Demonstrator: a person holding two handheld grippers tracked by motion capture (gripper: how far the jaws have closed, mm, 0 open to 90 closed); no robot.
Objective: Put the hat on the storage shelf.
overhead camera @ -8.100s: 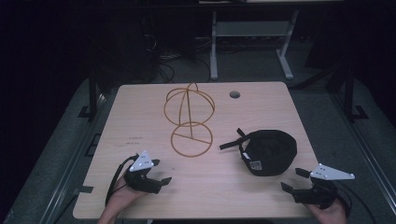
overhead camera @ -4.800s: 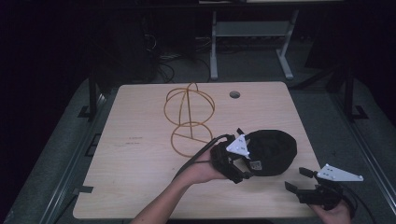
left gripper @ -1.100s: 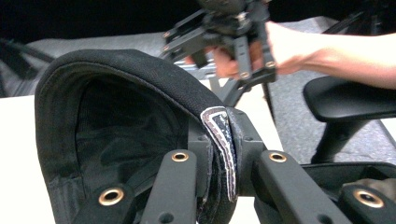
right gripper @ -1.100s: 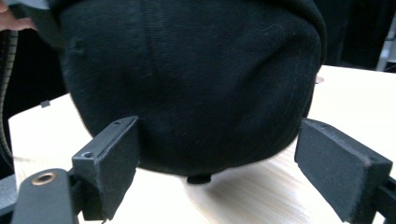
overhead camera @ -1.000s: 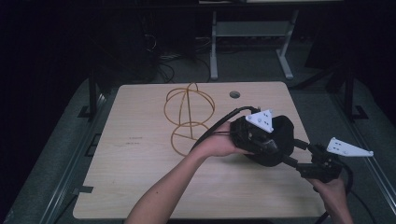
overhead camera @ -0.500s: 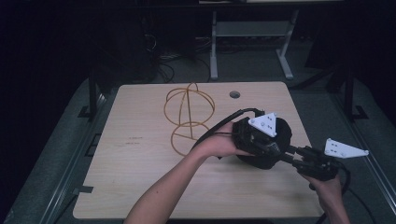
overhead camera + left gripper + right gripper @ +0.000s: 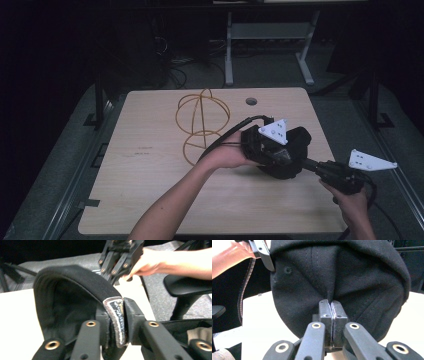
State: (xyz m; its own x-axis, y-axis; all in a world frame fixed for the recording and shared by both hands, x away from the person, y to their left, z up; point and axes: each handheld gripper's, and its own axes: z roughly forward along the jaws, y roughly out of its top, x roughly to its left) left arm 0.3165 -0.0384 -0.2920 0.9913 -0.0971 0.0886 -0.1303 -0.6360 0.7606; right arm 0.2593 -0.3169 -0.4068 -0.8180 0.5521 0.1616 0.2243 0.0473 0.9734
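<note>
A black cap (image 7: 299, 142) is held up just above the table's right part between both grippers. My left gripper (image 7: 286, 157) reaches in from the left and clamps the cap's rim (image 7: 67, 297). Its jaws have just been opening slightly, with the rim still pinched between the pads (image 7: 115, 317). My right gripper (image 7: 309, 164) comes in from the right. In the right gripper view its jaws (image 7: 331, 312) are shut on a fold of the cap's crown (image 7: 352, 272). The left gripper (image 7: 262, 252) also shows at that view's top left.
An orange wire frame of rings (image 7: 202, 117) stands on the wooden table (image 7: 150, 190), left of the cap. A round hole (image 7: 251, 101) sits near the table's far edge. A black chair (image 7: 190, 287) stands off the table's right side. A metal rack stands beyond the table.
The right gripper has moved in toward the cap and closed on its crown. The left hand has kept the cap in about the same place.
</note>
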